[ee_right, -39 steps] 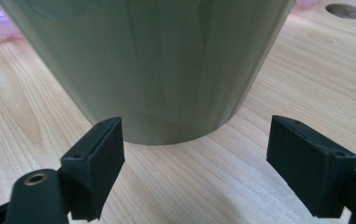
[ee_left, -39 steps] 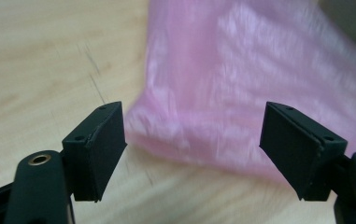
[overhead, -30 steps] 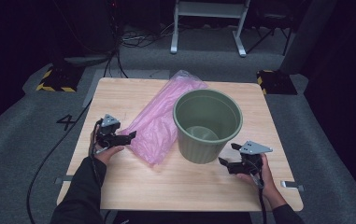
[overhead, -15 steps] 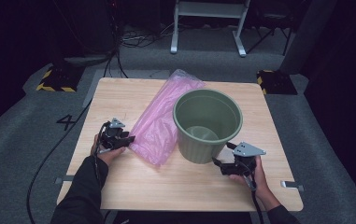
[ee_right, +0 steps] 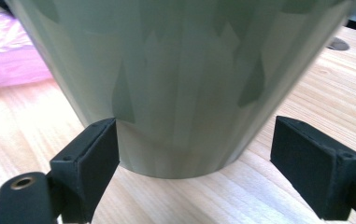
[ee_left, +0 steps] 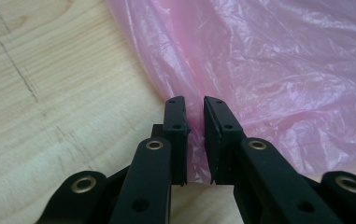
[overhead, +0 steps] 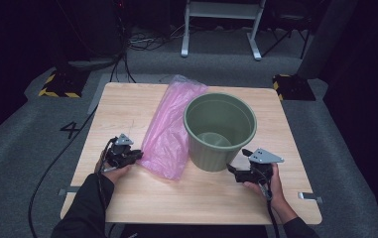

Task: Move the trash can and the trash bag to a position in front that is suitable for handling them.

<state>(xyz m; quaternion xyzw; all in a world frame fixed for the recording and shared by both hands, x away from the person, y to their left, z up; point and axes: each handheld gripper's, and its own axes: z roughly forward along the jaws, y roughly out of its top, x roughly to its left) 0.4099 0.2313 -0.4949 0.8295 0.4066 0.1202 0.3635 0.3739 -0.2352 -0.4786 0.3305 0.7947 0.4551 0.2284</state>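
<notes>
The left gripper [ee_left: 194, 109], jaws just closing, pinches the crinkled pink plastic bag [ee_left: 278, 70]; the right gripper [ee_right: 194, 149] gapes around the green plastic bucket [ee_right: 180, 70].

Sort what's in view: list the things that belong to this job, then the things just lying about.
In the job:
- pink plastic bag, its edge pinched in the left claw, which has just been closing
- green bucket, right claw open around its base

Lying about:
- yellow-and-black blocks on the floor
- metal stand behind the table
</notes>
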